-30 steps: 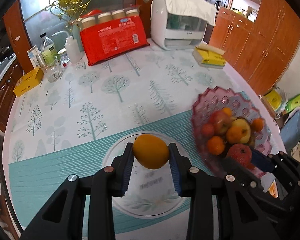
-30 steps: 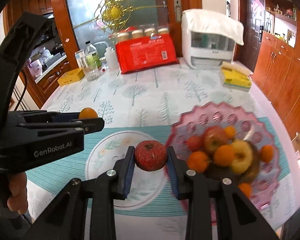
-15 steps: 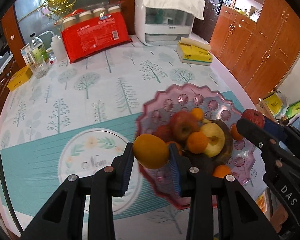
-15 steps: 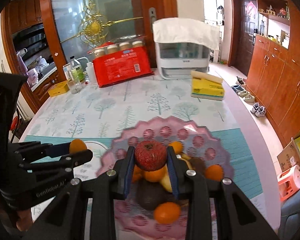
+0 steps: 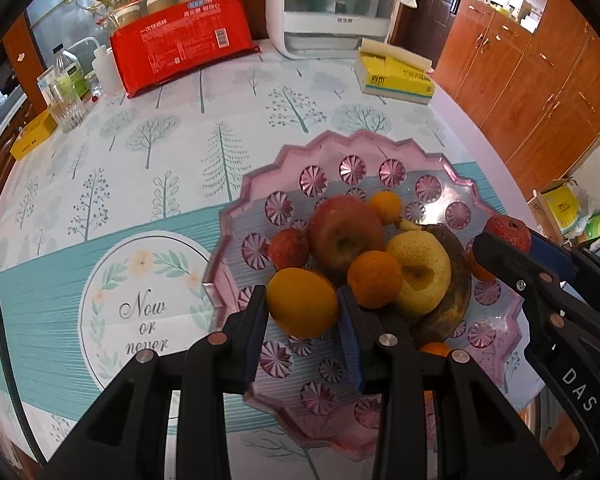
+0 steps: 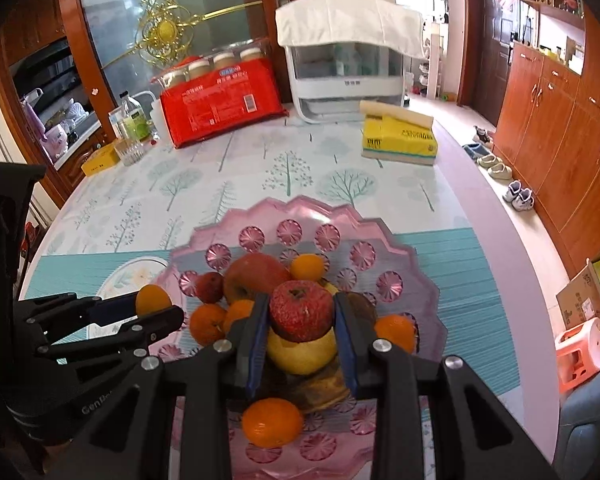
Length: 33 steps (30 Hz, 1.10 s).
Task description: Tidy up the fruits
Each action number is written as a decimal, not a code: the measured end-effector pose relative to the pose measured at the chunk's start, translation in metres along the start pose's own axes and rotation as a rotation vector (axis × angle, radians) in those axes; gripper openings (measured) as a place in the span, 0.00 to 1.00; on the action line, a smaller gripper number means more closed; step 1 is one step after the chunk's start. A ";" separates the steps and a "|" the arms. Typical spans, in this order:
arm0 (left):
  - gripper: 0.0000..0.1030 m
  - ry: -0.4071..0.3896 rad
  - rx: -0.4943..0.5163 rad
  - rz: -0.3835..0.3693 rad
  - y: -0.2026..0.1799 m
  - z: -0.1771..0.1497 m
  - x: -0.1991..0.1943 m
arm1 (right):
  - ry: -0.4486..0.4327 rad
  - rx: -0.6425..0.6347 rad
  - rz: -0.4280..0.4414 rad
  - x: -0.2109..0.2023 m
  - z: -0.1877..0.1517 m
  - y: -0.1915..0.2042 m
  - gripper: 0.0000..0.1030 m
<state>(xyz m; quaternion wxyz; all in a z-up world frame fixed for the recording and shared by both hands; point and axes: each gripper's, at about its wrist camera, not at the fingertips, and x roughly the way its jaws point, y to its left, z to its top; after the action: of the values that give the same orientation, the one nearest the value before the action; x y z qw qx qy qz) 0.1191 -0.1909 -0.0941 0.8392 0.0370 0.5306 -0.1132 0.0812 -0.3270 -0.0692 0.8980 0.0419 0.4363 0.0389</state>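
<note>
An orange (image 5: pixel 302 303) sits clamped between the two pads of the left gripper (image 5: pixel 302 312), its sides pressed by the fingers (image 5: pixel 256 320), held above the near-left part of the pink fruit bowl (image 5: pixel 236 216). From the right wrist view the same orange (image 6: pixel 153 299) shows at the tip of the left gripper (image 6: pixel 152 312), beside the bowl's left rim. A small red apple (image 6: pixel 302 311) is pinched between the pads of the right gripper (image 6: pixel 302 320), jaws closed onto both its sides, and hangs over the middle of the bowl (image 6: pixel 400 248), directly above a yellow apple (image 6: pixel 300 354). In the left wrist view that red apple (image 5: pixel 507 229) peeks out at the end of the right gripper (image 5: pixel 512 240) over the bowl's right side.

Inside the bowl lie a large red apple (image 5: pixel 345 234), a small dark red fruit (image 5: pixel 289 249), several tangerines (image 5: pixel 375 279), the yellow apple (image 5: pixel 422 272) and a browned banana (image 5: pixel 454 292). The bowl rests on a tree-patterned tablecloth (image 5: pixel 160 148) with a teal band and a round "Now or never" emblem (image 5: pixel 140 308) just left of it.

Toward the far edge stand a red package (image 5: pixel 184 44), a white covered appliance (image 5: pixel 336 12), a yellow tissue pack (image 5: pixel 396 78), a plastic bottle (image 5: pixel 70 74), a glass (image 5: pixel 66 110) and a small yellow box (image 5: pixel 32 140)
</note>
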 end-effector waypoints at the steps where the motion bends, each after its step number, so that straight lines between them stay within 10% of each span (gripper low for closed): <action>1: 0.32 0.004 0.002 0.002 -0.002 -0.001 0.002 | 0.006 0.000 0.001 0.002 -0.001 -0.001 0.31; 17: 0.35 0.030 0.002 0.031 -0.007 -0.005 0.012 | 0.077 0.011 -0.001 0.025 -0.006 -0.010 0.32; 28: 0.79 0.009 -0.011 0.065 0.002 -0.009 0.006 | 0.078 0.031 -0.006 0.025 -0.007 -0.007 0.48; 33: 0.83 0.006 -0.037 0.075 0.010 -0.011 0.003 | 0.076 0.039 -0.005 0.025 -0.005 -0.005 0.48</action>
<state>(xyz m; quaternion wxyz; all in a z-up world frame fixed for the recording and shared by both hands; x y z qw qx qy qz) 0.1129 -0.1798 -0.1022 0.8420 0.0417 0.5331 -0.0717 0.0925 -0.3292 -0.0925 0.8799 0.0571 0.4707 0.0298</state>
